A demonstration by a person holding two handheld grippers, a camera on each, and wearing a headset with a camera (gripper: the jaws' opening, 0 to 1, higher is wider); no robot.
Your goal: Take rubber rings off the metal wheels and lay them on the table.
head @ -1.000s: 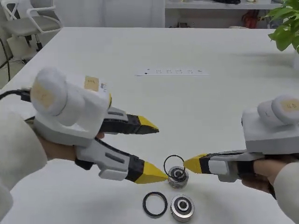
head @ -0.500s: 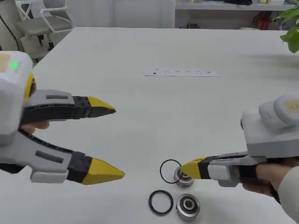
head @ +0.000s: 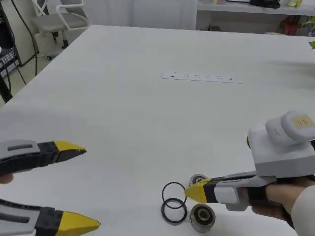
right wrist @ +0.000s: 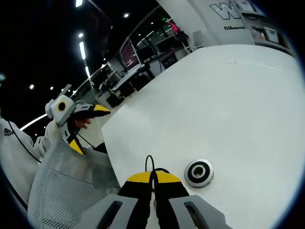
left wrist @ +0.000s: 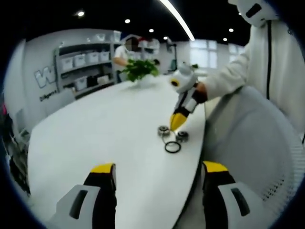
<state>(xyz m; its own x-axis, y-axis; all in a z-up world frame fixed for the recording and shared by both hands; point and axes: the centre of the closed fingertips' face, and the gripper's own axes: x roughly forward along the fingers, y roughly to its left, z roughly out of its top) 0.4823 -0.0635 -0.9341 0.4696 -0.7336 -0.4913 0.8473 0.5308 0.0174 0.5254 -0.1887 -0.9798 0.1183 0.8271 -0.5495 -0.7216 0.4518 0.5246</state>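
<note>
While the right gripper [head: 193, 192] lies low over the table [head: 123, 98], its jaws are pressed together at the yellow tips. In the right gripper view, the thin black band of one rubber ring rises from between those tips, so the jaws are clamped on it.

Head view: this pinched ring [head: 173, 191] stands tilted just left of the tips. Its lower edge meets the second ring [head: 173, 210], which lies flat on the table. Cannot tell whether the two rings touch.

The rear wheel [head: 198, 178] sits just behind the jaw tips and is partly hidden by them. The front wheel [head: 202, 216] lies on the table just beside the second ring, on the near side of the jaws.

The left gripper [head: 91, 188] is at lower left, its jaws spread wide, well apart from rings and wheels. In the left gripper view its open jaws point toward that cluster.
</note>
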